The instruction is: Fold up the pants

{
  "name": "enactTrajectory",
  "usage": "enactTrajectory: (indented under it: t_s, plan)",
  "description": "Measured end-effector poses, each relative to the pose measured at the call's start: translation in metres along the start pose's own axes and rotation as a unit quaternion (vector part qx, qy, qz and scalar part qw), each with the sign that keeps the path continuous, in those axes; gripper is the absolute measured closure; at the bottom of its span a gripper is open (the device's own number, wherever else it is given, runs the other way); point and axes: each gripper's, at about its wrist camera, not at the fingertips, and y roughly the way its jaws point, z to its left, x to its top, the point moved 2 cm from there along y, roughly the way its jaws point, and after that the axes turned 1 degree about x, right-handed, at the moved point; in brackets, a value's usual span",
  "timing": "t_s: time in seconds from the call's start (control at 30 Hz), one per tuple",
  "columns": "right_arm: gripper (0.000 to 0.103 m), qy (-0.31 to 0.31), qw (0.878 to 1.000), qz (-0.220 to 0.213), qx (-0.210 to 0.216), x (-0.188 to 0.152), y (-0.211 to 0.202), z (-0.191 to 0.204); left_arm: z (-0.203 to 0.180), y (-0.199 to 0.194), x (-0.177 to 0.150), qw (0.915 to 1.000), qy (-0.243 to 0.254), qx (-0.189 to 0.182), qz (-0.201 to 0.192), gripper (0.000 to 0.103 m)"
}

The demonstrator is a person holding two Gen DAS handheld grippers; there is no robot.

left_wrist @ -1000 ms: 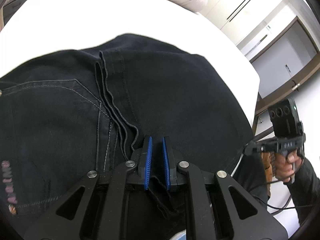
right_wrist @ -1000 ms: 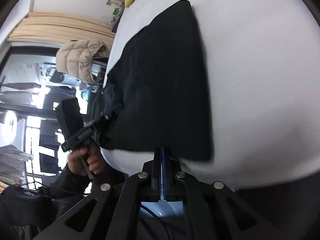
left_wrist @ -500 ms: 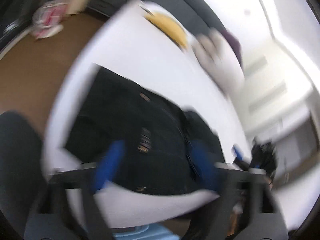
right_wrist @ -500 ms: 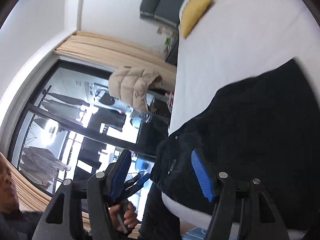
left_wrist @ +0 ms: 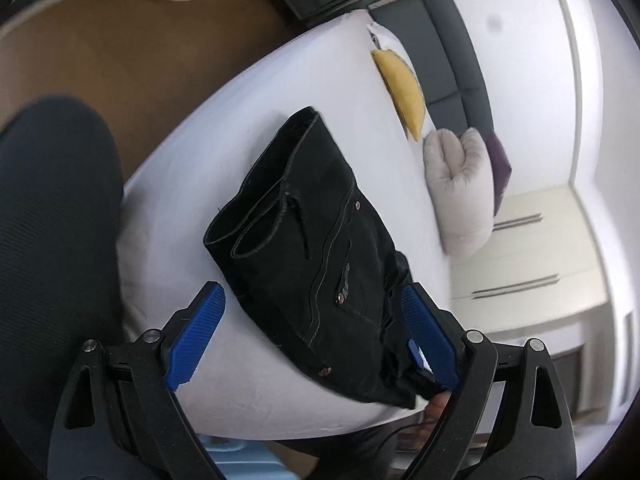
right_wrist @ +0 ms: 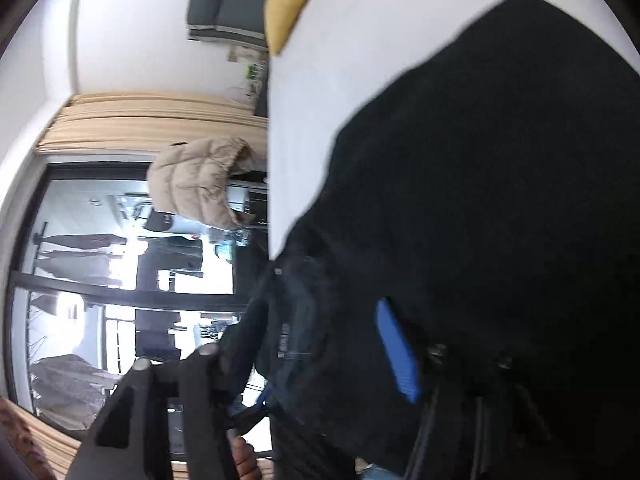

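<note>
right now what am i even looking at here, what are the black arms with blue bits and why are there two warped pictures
No robot here: a person holds a two-finger gripper tool in each hand, and each tool carries a fisheye camera looking along its fingers, so the pictures bend at the edges.

The left wrist view shows the left gripper with its black frame and blue pads spread wide apart, holding nothing. Beyond it lie black pants, already folded into a compact bundle on a white bed. A yellow cushion and a pale grey pillow sit further back.

The right wrist view is close and blurred. The right gripper is also open, with the dark pants filling the space between its fingers; one blue pad shows against the cloth. Whether it touches the fabric I cannot tell.
</note>
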Motion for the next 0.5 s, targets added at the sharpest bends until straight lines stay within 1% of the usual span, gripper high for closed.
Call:
enactTrajectory:
  t_s: [0.07, 0.13, 0.2, 0.3, 0.37, 0.43, 0.47, 0.5]
  plan:
    - [0.040, 0.000, 1.000, -0.003, 0.020, -0.003, -0.002, 0.007, 0.015, 0.008, 0.003, 0.9994, -0.030, -0.016, 0.007, 0.013]
    - [0.040, 0.000, 0.999, -0.003, 0.032, -0.003, 0.010, 0.017, 0.029, 0.018, 0.004, 0.9980, -0.055, -0.027, 0.014, 0.014]
    - [0.040, -0.002, 0.999, 0.003, 0.042, -0.003, 0.017, 0.024, 0.037, 0.024, 0.004, 0.9971, -0.065, -0.038, 0.011, 0.014]
    - [0.040, -0.010, 0.999, 0.017, 0.040, -0.007, 0.024, 0.031, 0.046, 0.029, 0.006, 0.9957, -0.076, -0.053, 0.006, 0.016]
    - [0.040, -0.015, 0.999, 0.026, 0.040, -0.006, 0.031, 0.038, 0.050, 0.035, 0.007, 0.9946, -0.086, -0.058, 0.007, 0.025]
    - [0.040, -0.018, 0.999, 0.031, 0.038, -0.004, 0.032, 0.041, 0.051, 0.040, 0.010, 0.9941, -0.091, -0.059, 0.010, 0.051]
    - [0.040, -0.019, 0.999, 0.033, 0.036, -0.002, 0.033, 0.042, 0.053, 0.042, 0.011, 0.9939, -0.093, -0.057, 0.013, 0.058]
    - [0.040, -0.020, 0.999, 0.036, 0.033, 0.000, 0.034, 0.044, 0.055, 0.045, 0.011, 0.9935, -0.097, -0.058, 0.014, 0.070]
